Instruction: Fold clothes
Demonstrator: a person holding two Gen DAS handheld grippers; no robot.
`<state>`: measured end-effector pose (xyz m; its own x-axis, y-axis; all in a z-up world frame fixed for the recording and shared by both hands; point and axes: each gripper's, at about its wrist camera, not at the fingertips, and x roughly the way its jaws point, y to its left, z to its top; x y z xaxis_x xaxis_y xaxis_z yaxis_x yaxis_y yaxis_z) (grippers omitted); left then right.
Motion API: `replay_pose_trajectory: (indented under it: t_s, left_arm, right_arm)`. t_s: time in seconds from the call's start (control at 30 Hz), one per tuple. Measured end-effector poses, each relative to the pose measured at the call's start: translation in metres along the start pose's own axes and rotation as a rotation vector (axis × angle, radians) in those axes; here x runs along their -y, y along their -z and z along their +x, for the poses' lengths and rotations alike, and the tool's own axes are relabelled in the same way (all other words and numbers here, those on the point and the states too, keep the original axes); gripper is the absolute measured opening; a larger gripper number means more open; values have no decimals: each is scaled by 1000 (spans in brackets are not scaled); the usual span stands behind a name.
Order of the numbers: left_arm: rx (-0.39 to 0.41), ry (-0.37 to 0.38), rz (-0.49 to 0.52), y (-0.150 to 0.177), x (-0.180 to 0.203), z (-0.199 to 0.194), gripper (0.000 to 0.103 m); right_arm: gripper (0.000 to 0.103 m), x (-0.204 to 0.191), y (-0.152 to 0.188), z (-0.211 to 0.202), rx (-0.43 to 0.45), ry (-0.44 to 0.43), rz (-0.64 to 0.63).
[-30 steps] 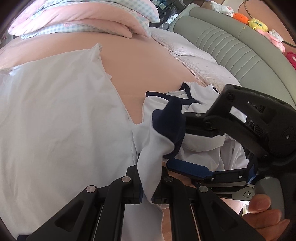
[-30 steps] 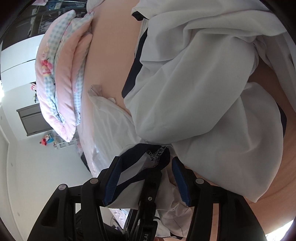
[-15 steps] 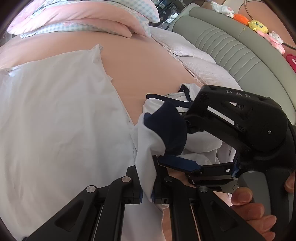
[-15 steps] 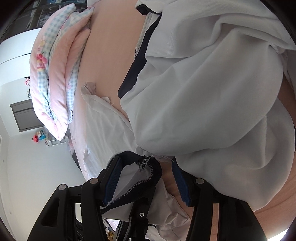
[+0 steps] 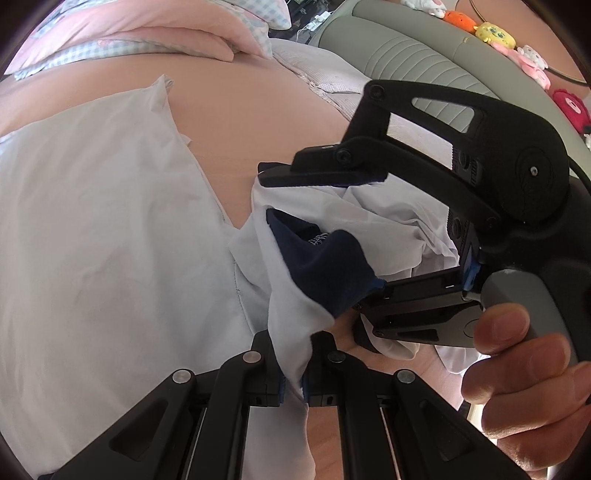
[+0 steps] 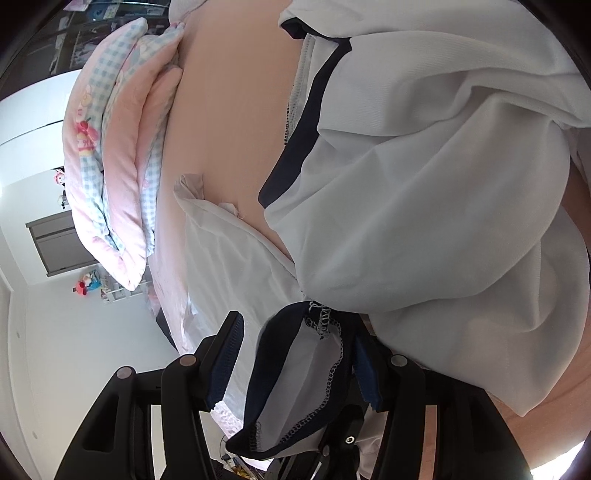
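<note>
A crumpled white garment [image 6: 424, 184] with navy trim lies on the pink sheet [image 5: 258, 122]. Its sleeve ends in a navy cuff [image 5: 325, 269]. At the bottom of the left wrist view, my left gripper [image 5: 293, 384] is shut on the white sleeve cloth just below that cuff. My right gripper [image 5: 317, 236], held by a hand [image 5: 517, 369], reaches in from the right with its jaws apart above and below the cuff. In the right wrist view the cuff [image 6: 299, 373] hangs between the right gripper [image 6: 295, 328] fingers, with a gap at the left pad.
A flat white cloth [image 5: 92, 221] covers the left of the bed. A folded pink and blue checked quilt [image 5: 147, 33] lies at the far end. A grey-green padded headboard [image 5: 406, 55] with plush toys [image 5: 491, 33] runs along the right.
The right gripper slid left and up in the left wrist view, so the navy cuff now sits deeper between its jaws. The left gripper kept still on the sleeve.
</note>
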<state>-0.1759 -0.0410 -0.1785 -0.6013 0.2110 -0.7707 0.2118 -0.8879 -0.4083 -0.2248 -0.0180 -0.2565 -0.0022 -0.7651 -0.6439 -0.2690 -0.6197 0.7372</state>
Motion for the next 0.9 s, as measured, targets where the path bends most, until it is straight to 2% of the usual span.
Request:
replay_pose_trajectory:
  t_s: [0.27,0.3,0.33,0.43,0.6,0.9]
  left_arm:
    - [-17,18,-9,4,-6,2,4]
    - [-20,20,-6,5,-5,2,4]
    - [-19,18,-5,5,-5,2,4]
    - [-24,17,-2,7,-5,2,5]
    - [-14,29,-18,11,-8,-1,5]
    - [14,85,-88,4,-25,-19,5]
  right_arm:
    - [54,-4,2,8,-4,58,-74]
    - [46,-4,2,8,0,69,-90]
    - [33,-4,3,7,4,79,-107]
    - [9,-7,3,9,3,91,-162]
    - [8,-23,8,1,36,41,-278]
    - [8,-77,24,7,44,46,-480]
